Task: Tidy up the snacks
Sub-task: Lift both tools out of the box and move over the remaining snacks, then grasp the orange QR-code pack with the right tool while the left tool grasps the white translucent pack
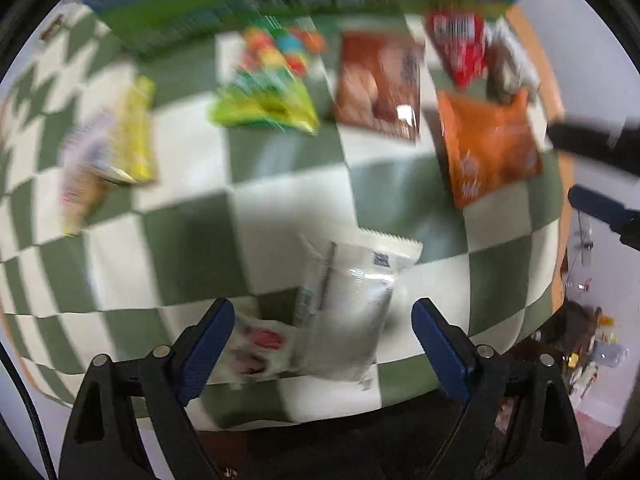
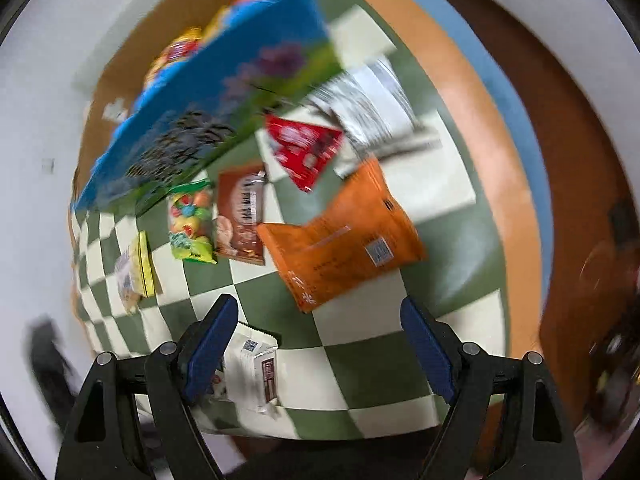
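Observation:
Several snack packets lie on a green-and-white chequered cloth (image 1: 192,240). A white packet (image 1: 344,308) lies between the fingers of my left gripper (image 1: 322,344), which points down over it; the pads stand apart from the packet and the gripper is open. My right gripper (image 2: 320,346) is open and empty, just short of an orange bag (image 2: 340,240), with the white packet (image 2: 250,368) beside its left finger. The orange bag (image 1: 488,148) also shows in the left wrist view, with my right gripper's fingers (image 1: 600,206) beside it. Both views are blurred.
Further back lie a red packet (image 2: 306,150), a brown packet (image 2: 240,216), a green candy bag (image 2: 190,224), a yellow packet (image 2: 142,264) and a silver packet (image 2: 368,108). A blue and green box (image 2: 220,112) stands behind them. The round table's orange edge (image 2: 480,120) curves right.

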A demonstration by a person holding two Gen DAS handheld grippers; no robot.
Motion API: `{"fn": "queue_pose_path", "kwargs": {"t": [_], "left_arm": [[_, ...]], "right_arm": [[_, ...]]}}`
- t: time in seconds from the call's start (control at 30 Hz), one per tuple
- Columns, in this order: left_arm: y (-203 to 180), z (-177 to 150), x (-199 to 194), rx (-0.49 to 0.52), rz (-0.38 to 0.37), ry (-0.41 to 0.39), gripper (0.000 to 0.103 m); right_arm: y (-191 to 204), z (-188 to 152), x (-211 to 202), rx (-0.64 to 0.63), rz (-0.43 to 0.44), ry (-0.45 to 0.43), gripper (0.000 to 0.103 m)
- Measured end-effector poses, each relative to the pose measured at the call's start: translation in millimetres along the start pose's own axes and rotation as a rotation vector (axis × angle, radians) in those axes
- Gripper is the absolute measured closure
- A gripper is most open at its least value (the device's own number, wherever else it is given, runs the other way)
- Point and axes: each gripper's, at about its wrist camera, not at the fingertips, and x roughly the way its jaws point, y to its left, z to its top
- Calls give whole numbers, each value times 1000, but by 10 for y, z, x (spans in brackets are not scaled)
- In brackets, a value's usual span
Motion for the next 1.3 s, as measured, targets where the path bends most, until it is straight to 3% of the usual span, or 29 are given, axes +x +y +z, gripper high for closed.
{"fn": "queue_pose_path", "kwargs": {"t": [0.13, 0.27, 0.4, 0.47, 0.6, 0.77, 0.9, 1.03, 1.1, 1.3], "left_arm": [[-56, 62, 351, -31, -22, 83, 50], [-54, 152, 324, -57, -7, 48, 53], [36, 350, 208, -93, 11, 4, 55], [111, 456, 173, -120, 7, -6, 55], [228, 597, 165, -167, -40, 9, 55], [326, 658, 199, -183, -52, 17, 55], [328, 677, 245, -165, -36, 14, 55], [140, 667, 327, -146, -19, 27, 50], [113, 552, 415, -146, -24, 41, 48], [66, 416, 497, -155, -26, 24, 48]], "right_arm": [[-181, 126, 245, 189, 90, 49, 17], [-290, 259, 473, 334, 102, 64, 17], [-337, 317, 648, 387, 85, 93, 19], [-299, 320, 674, 342, 73, 106, 26], [7, 289, 663, 30, -49, 157, 33], [340, 32, 626, -374, -288, 172, 34], [438, -162, 659, -539, -385, 189, 34], [447, -188, 603, -528, -375, 173, 28], [412, -172, 525, -456, -318, 162, 22], [48, -64, 345, -237, -218, 131, 22]]}}
